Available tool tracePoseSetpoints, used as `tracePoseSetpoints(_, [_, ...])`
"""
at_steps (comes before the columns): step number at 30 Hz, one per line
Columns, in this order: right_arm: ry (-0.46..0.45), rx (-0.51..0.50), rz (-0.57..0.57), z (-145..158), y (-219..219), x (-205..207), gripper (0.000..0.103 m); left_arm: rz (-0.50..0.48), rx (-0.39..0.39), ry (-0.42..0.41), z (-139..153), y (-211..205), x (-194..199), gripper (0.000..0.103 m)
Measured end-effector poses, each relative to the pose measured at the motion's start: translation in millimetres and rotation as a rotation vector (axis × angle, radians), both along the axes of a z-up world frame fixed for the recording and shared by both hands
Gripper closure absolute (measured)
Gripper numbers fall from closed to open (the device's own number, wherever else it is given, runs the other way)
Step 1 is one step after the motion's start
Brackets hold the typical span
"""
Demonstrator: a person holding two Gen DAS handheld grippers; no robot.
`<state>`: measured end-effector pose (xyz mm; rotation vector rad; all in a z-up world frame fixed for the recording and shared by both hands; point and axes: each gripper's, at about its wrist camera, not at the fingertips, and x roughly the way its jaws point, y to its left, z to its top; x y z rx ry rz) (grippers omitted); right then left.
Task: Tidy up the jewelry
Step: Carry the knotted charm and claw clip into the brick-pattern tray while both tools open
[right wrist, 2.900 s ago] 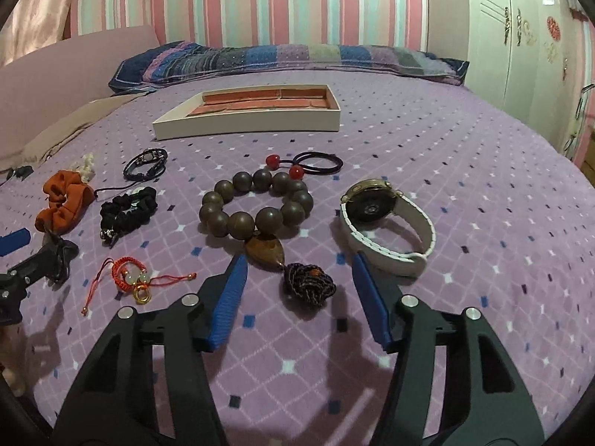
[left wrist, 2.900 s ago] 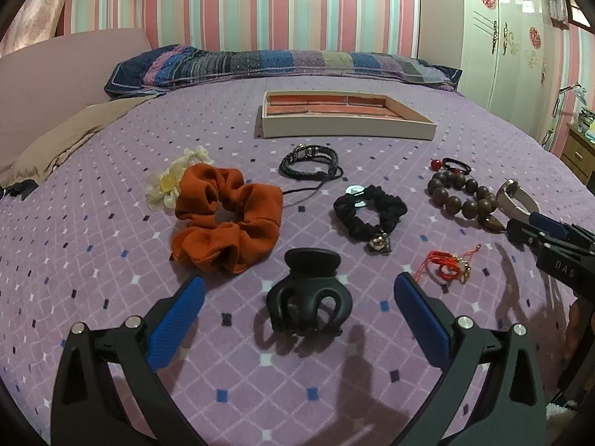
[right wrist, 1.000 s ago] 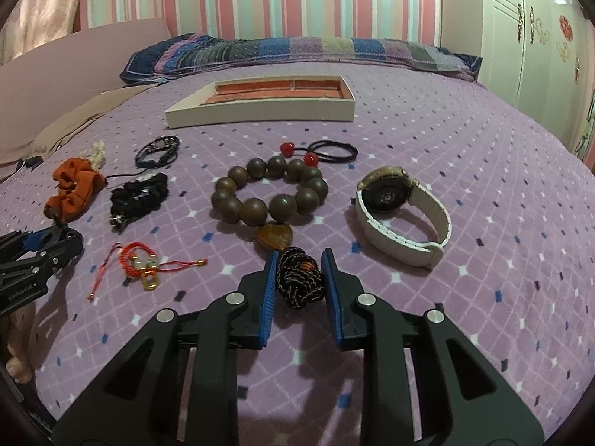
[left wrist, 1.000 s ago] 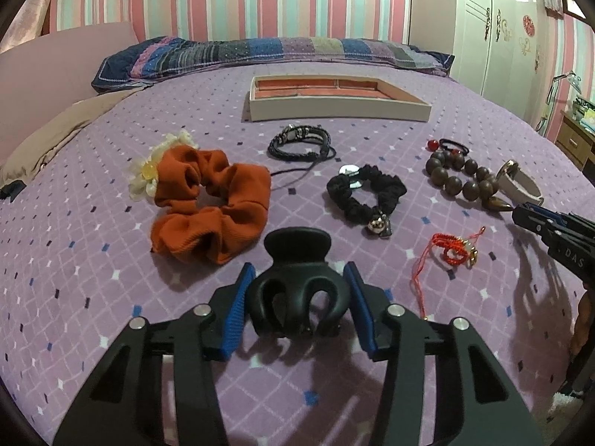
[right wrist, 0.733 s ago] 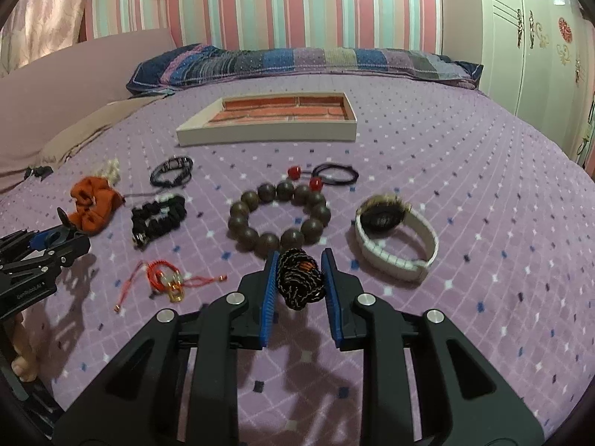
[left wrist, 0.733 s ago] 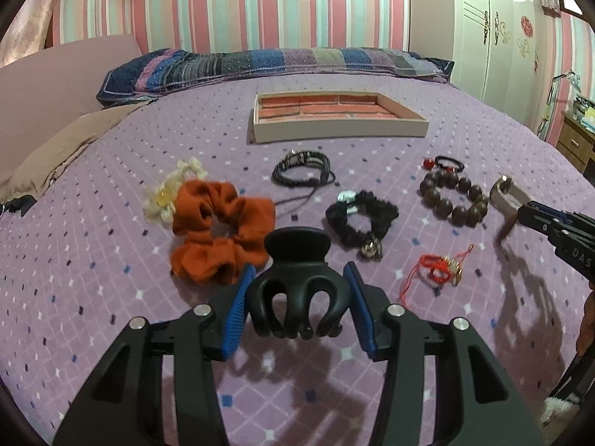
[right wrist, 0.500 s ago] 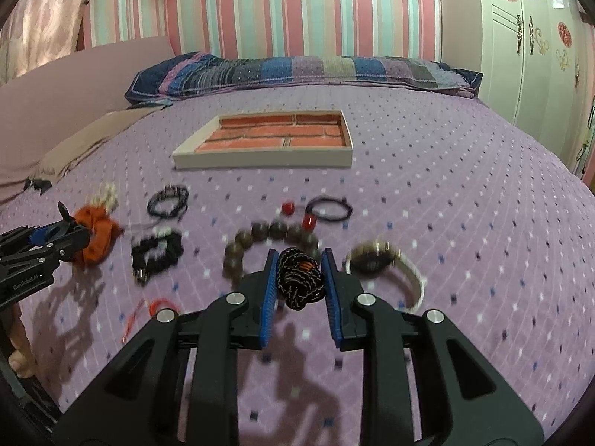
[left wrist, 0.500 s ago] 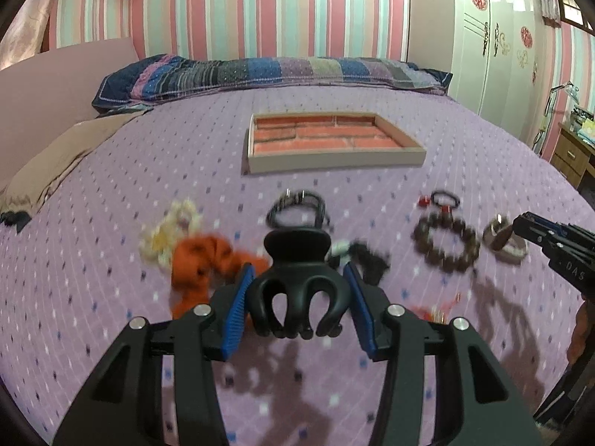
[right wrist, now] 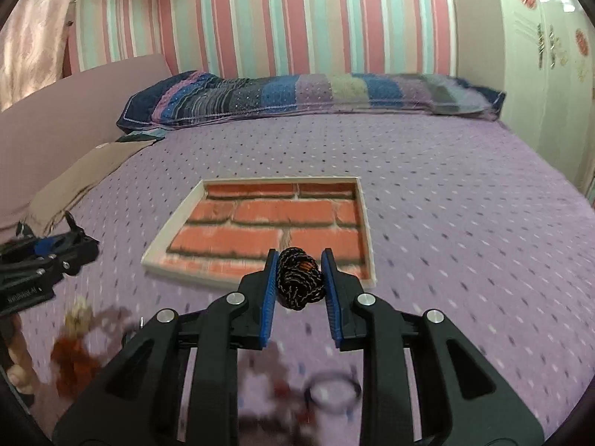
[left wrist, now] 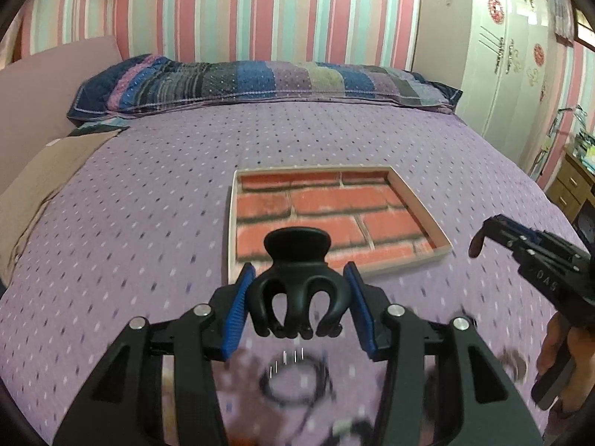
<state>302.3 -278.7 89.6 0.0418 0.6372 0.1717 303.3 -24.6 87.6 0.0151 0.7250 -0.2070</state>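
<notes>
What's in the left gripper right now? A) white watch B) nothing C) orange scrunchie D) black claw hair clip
D: in the left wrist view the black claw hair clip sits clamped between the blue pads of the left gripper, in front of the brick-lined tray.

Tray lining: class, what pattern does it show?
Red brick pattern on the tray; clearest in the right wrist view.
</notes>
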Motion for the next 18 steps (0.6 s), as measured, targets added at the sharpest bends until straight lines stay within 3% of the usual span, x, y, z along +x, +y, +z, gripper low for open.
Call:
tracePoseSetpoints(10, [0.108,-0.045,-0.04,-24.4,9.3,164.1,0.079,0.032,0.021,0.157,-48.8,-21.5,164.7,0.054])
tracePoseSetpoints(18, [0.18,-0.076,-0.077,-57.5,8.7,242.5,0.079,0.063,0.02,0.222,-83.8,-29.6,248.2,0.054])
